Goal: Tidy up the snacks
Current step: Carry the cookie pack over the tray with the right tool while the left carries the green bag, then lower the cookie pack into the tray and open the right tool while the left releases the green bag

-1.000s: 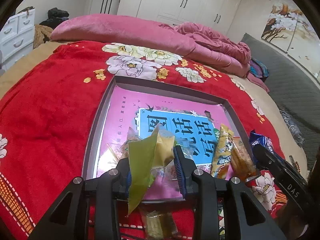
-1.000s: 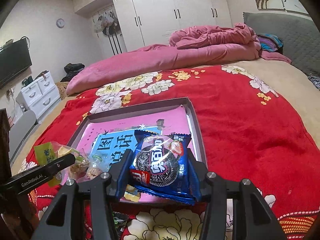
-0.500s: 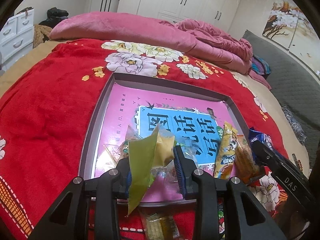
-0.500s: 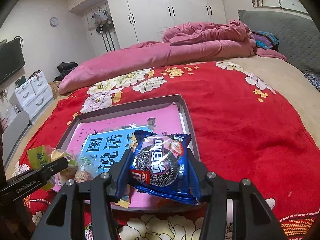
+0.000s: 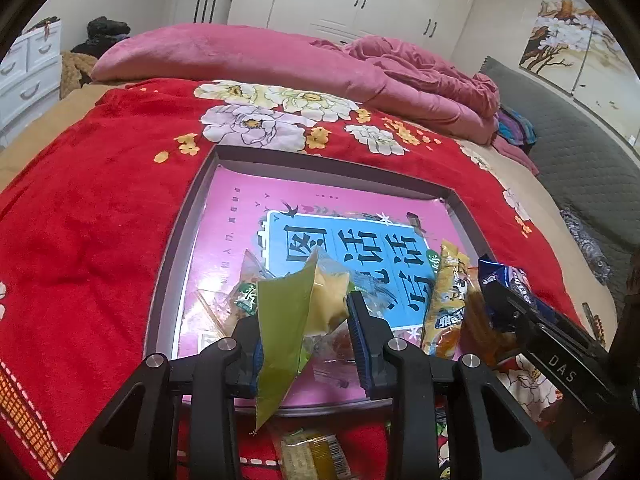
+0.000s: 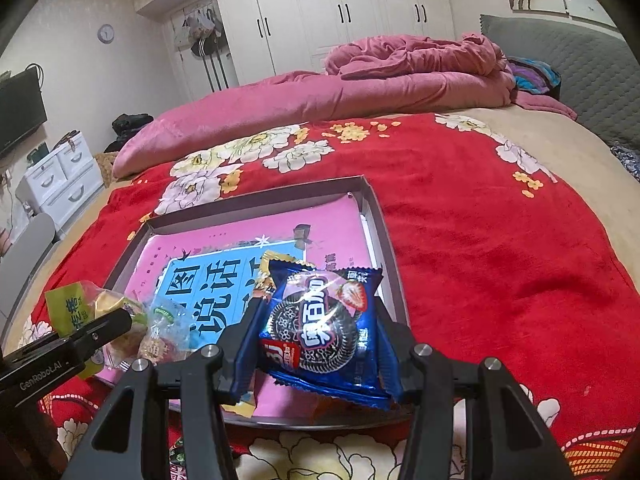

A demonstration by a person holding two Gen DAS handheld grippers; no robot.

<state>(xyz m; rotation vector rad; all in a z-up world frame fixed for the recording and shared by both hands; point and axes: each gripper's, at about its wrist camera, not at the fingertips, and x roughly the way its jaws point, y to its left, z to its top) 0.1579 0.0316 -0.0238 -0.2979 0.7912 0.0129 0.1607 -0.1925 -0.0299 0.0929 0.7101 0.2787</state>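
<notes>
White wardrobe doors point(image 6: 360, 20) close off the far wall of a bedroom, and a rumpled pink quilt point(image 5: 280, 64) lies along the far side of the bed. Over the bed spreads a red blanket point(image 6: 500, 260) printed with pale flowers. On it sits a shallow grey tray point(image 5: 176, 248) lined with a pink sheet that carries a blue panel of large characters.

Over the tray's near edge, the left tongs point(image 5: 310, 340) are clamped on a clear snack bag point(image 5: 320, 300) with a green header and yellowish pieces inside; the green flap hangs down past the pads. More clear-wrapped snacks point(image 5: 244, 296) lie in the tray just beyond the left pad.

At the tray's near right corner, the right tongs point(image 6: 316, 344) are clamped on a blue cookie packet point(image 6: 320, 328) showing a dark round biscuit and a strawberry, with both pads pressed against its sides. A yellow snack packet point(image 5: 448, 304) rests in the tray between the two tools, just beside the blue packet. Another wrapped snack point(image 5: 308, 452) lies on the blanket in front of the tray, under the left tongs.
</notes>
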